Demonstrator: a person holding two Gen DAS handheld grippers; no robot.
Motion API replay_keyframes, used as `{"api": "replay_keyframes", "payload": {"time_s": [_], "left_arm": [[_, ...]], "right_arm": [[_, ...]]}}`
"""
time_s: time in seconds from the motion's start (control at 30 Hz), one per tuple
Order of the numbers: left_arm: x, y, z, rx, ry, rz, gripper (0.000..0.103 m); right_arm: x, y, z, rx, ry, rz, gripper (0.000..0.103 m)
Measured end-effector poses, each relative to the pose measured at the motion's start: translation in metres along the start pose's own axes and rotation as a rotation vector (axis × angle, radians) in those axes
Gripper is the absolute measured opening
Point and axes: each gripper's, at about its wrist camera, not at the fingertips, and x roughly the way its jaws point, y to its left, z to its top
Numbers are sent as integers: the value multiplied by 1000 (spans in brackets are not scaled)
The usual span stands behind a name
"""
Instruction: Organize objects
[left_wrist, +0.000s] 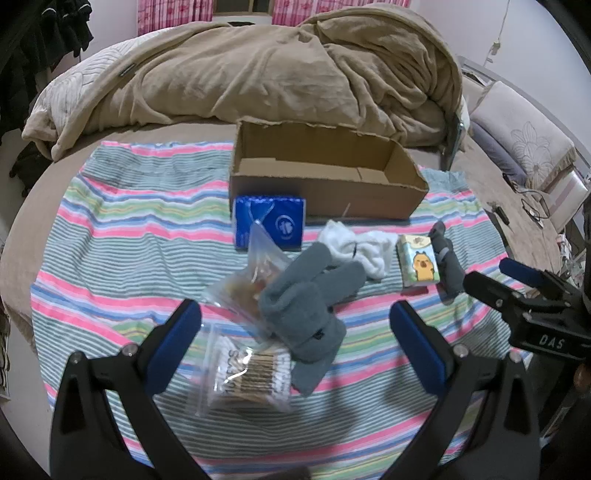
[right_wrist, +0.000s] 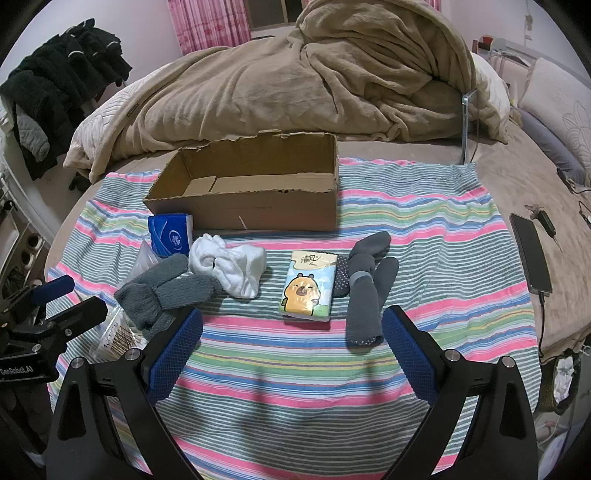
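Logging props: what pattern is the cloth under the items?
Stripes of pink, green, blue and white on the cloth; clearest in the right wrist view.

Count, w/ places relative to the claws:

- 1 cardboard box (right_wrist: 258, 192), open top, far ahead of both claws.
- 2 tissue packs: 1 blue (left_wrist: 269, 223) ahead of the left claw, touching the box front; 1 w/ a cartoon animal (right_wrist: 308, 286) just ahead of the right claw.
- 2 clear plastic bags: 1 of cotton swabs (left_wrist: 247, 376) between the left claw's fingers, 1 w/ brownish contents (left_wrist: 255, 273) just beyond it.
- 1 pr grey gloves (left_wrist: 310, 306), approx. between the left claw's tips.
- 1 pr dark grey grip socks (right_wrist: 364, 291) by the right claw's right finger.
- 1 white sock bundle (right_wrist: 231, 267), ahead-left of the right claw; can't tell if it's one sock or two.
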Motion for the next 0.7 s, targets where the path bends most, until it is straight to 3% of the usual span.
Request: {"api": "replay_keyframes", "payload": {"time_s": [0.7], "left_arm": [[2, -1, -1, 3, 4, -9, 102]], "right_arm": [[-3, 0, 1, 0, -1, 3, 99]]}}
